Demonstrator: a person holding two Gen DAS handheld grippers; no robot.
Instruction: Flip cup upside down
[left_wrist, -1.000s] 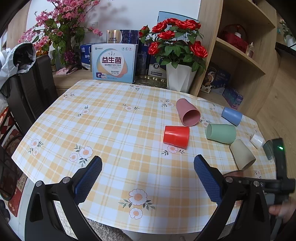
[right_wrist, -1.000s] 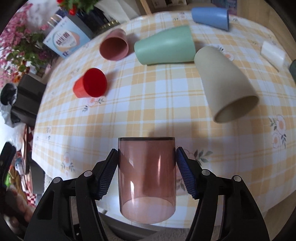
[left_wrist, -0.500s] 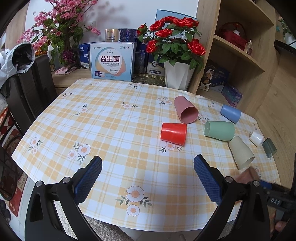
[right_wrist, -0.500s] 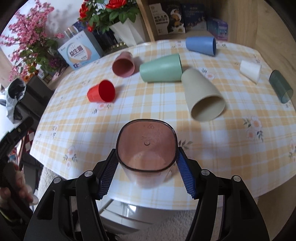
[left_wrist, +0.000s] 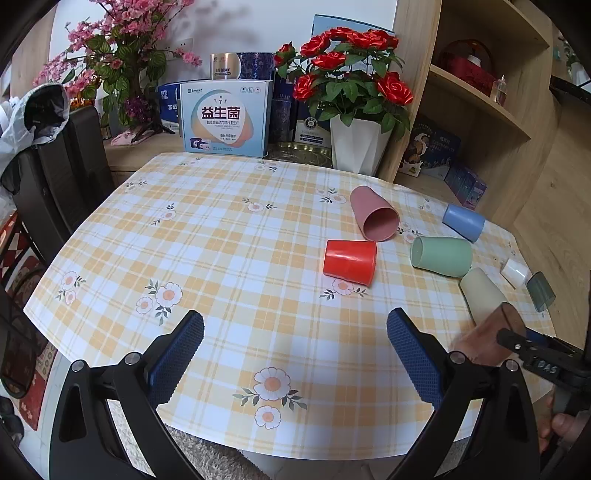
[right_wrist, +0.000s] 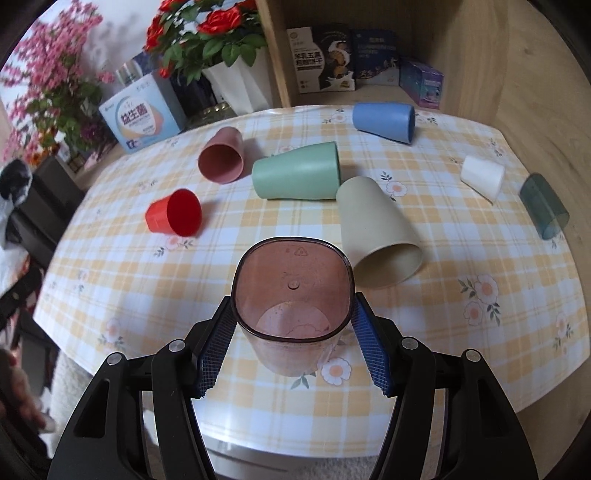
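My right gripper is shut on a translucent pink-brown cup, held bottom-up over the near edge of the checked table; its flat base faces me. The same cup shows blurred in the left wrist view at the right, in front of the beige cup. My left gripper is open and empty, above the near middle of the table.
Several cups lie on their sides: red, pink, green, beige, blue, white, dark teal. A rose pot, boxes and shelves stand behind.
The right gripper has turned the cup from lying sideways to bottom-up and lowered it toward the table. The left gripper has drawn back slightly.
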